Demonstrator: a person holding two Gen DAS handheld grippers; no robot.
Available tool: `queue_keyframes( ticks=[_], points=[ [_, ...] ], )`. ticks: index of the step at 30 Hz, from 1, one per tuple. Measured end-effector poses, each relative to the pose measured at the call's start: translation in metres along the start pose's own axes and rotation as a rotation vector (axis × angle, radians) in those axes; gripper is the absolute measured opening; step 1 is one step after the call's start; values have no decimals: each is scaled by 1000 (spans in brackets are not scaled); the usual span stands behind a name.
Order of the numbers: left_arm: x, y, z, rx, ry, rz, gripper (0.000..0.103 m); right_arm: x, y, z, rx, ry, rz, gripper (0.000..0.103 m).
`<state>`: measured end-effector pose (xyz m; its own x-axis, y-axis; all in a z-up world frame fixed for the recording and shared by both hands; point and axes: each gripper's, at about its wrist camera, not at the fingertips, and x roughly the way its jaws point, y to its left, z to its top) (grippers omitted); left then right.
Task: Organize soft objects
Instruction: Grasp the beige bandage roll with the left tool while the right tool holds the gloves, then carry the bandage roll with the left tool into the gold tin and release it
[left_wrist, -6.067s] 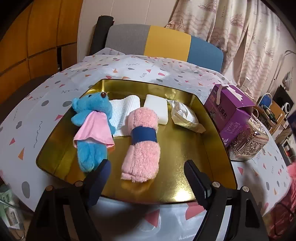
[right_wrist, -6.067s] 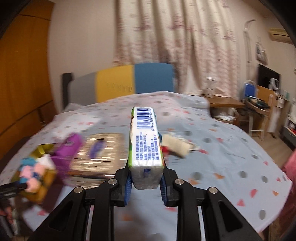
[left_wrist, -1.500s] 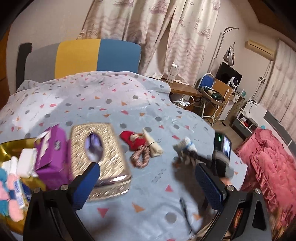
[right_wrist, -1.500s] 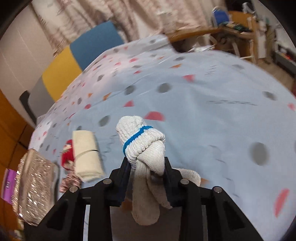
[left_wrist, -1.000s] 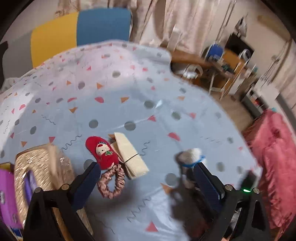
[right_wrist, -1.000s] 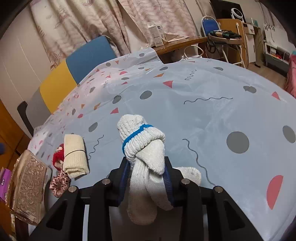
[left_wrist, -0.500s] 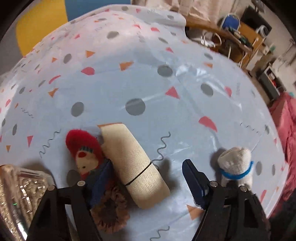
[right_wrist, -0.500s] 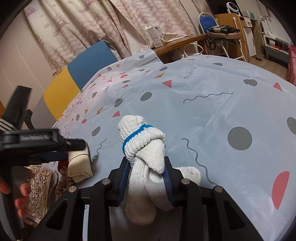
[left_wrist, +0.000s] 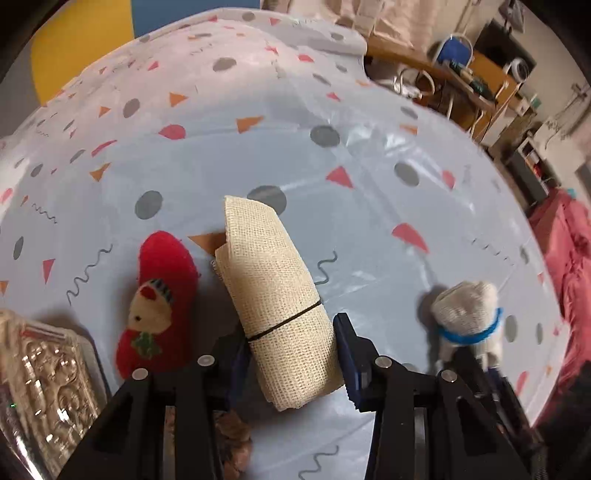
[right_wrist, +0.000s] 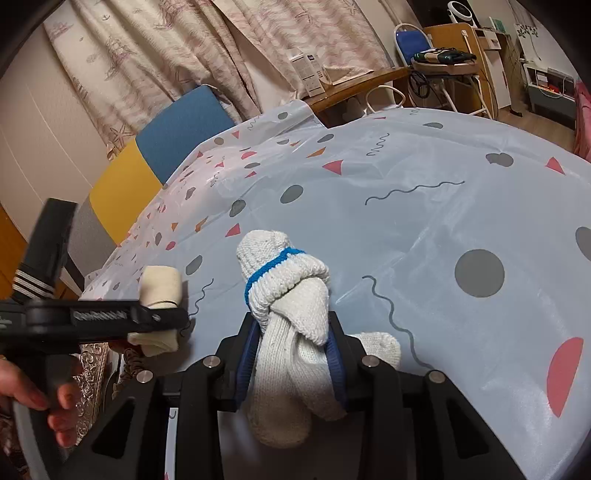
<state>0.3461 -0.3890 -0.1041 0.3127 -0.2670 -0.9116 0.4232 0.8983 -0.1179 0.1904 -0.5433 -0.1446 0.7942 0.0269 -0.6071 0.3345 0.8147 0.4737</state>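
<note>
A beige cloth roll (left_wrist: 275, 280) with a thin black band lies on the patterned tablecloth (left_wrist: 369, 229). My left gripper (left_wrist: 290, 343) points down over its near end. Its jaws are closing, the roll is between them, and both pads meet its sides. From the right wrist view the left gripper (right_wrist: 162, 317) shows side-on across the roll (right_wrist: 160, 286). My right gripper (right_wrist: 295, 350) is shut on a white knotted sock bundle (right_wrist: 291, 295) with a blue band, just above the cloth. That bundle (left_wrist: 465, 314) sits to the right of the roll.
A red Santa sock (left_wrist: 159, 291) lies just left of the roll, with a scrunchie (left_wrist: 232, 439) below it. An ornate silver tissue box (left_wrist: 40, 387) stands at the left edge. A person's hand (right_wrist: 33, 391) holds the left gripper. A yellow and blue chair (right_wrist: 147, 166) stands behind the table.
The left gripper came down over the beige roll and its jaws narrowed from wide apart to the roll's sides. The right gripper stayed still, holding the socks.
</note>
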Motion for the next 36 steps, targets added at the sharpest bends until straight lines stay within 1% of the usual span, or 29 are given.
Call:
queue_keyframes(
  ticks=[2,6,9,11,16,21,24,27,30,33,35,36],
  points=[
    [-12,-4,-2,10,-18,-4,43,0,0,0,-2,0,-2,35],
    [-35,-8,-4,20,-58,-34,43,0,1,0,-7,1,-9,34],
    [-60,-9,-9,8,-93,-68,43,0,2,1,-12,0,-17,34],
    [-76,-9,-12,5,-116,-103,43,0,3,0,-18,0,-24,34],
    [-115,-13,-20,36,-174,-153,43,0,8,-1,-40,0,-52,34],
    [-149,-7,-33,71,-228,-175,43,1,12,-1,-58,1,-75,33],
    [-165,4,-40,66,-242,-198,43,1,13,-1,-61,0,-81,33],
    [-179,20,-47,36,-246,-228,43,1,14,-2,-65,0,-88,33],
    [-201,41,-55,24,-286,-237,43,1,16,-2,-70,0,-97,33],
    [-232,73,-66,23,-328,-263,43,1,16,-1,-73,0,-103,33],
    [-252,94,-75,20,-355,-261,43,1,16,-1,-77,0,-108,33],
    [-264,111,-81,13,-372,-254,44,1,16,-1,-78,-1,-110,33]
  ],
)
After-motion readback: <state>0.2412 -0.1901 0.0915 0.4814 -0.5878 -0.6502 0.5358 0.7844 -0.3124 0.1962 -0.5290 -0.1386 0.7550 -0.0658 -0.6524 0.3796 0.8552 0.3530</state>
